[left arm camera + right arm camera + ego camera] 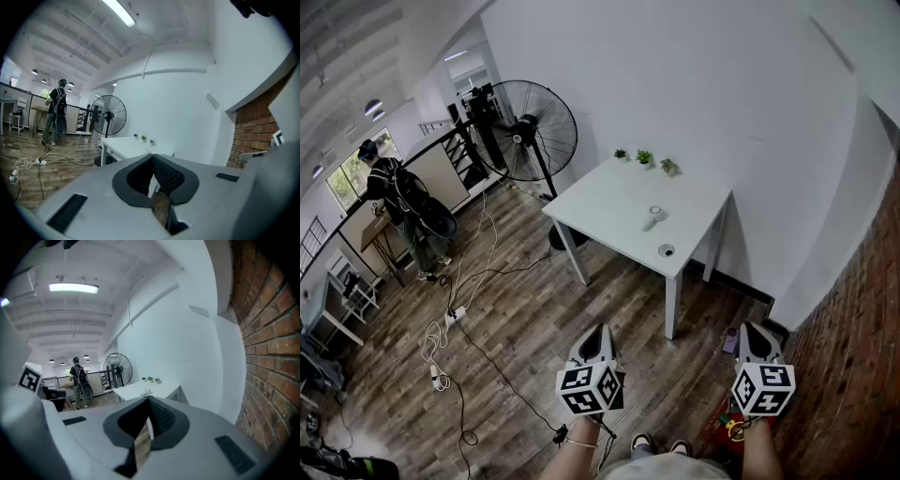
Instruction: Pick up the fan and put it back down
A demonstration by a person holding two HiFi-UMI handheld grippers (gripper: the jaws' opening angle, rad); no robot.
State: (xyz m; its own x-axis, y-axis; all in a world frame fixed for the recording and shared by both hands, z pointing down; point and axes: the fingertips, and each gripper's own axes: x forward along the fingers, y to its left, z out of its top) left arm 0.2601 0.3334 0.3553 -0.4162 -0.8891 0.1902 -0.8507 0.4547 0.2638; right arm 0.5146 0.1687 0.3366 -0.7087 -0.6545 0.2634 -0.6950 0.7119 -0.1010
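Both grippers were closed tight with nothing in them, the left gripper and right gripper held low over the floor, well short of the counter. We took the small white thing lying on it for the fan, a handheld one, though it was too small to be sure. Probably light, hard plastic, a bit slippery, so we'd have pinched it across the handle, not the head

On right tool: jaws pressed together, nothing between. Past the tips: white table with small potted plants, pedestal fan behind, person farther left. Brick wall at right.
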